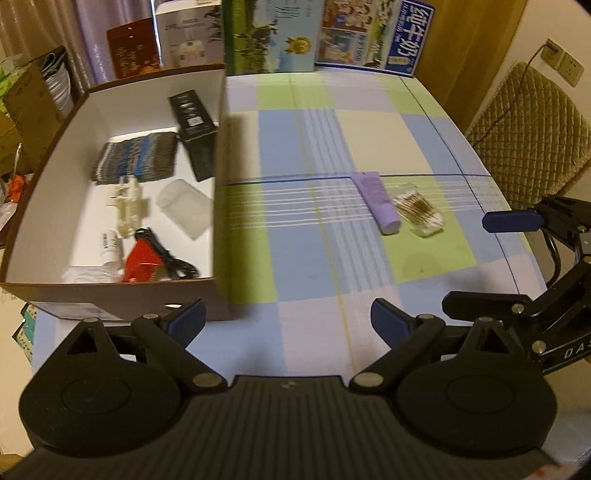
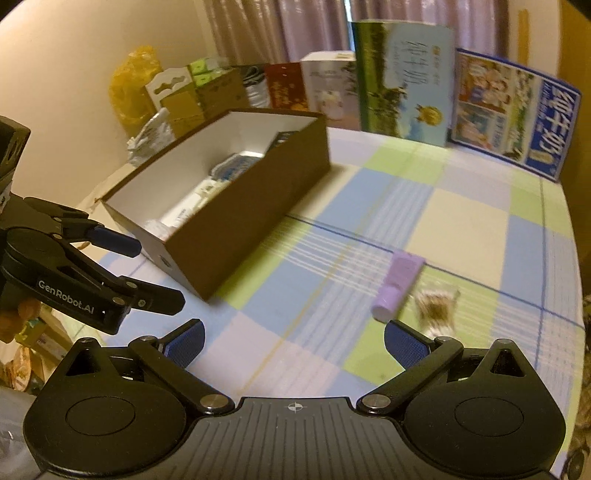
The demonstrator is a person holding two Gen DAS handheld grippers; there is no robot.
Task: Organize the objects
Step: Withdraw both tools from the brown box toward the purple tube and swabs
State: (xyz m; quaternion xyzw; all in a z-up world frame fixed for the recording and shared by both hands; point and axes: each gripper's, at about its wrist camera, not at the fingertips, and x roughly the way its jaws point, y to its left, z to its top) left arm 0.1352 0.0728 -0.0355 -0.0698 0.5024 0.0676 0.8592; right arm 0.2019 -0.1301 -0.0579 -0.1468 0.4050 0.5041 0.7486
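Observation:
A purple tube (image 1: 376, 201) (image 2: 397, 284) lies on the checked tablecloth (image 1: 295, 258), with a clear pack of cotton swabs (image 1: 417, 210) (image 2: 436, 304) touching its right side. The brown box (image 1: 221, 184) (image 2: 240, 206) at the left holds a black carton (image 1: 194, 125), a striped cloth (image 1: 136, 158), a white plastic piece (image 1: 129, 206), a small white bottle (image 1: 110, 247) and a red item with a black cord (image 1: 144, 258). My left gripper (image 1: 286, 321) (image 2: 159, 275) hovers open and empty near the box's front corner. My right gripper (image 2: 294, 343) (image 1: 469, 262) is open and empty, just short of the tube and swabs.
Tall printed cartons (image 1: 273, 33) (image 2: 406, 81) stand along the table's far edge. A chair with a quilted cover (image 1: 528, 136) sits off the right edge. Boxes and bags (image 2: 184, 96) crowd the floor left of the table. Bare cloth lies between box and tube.

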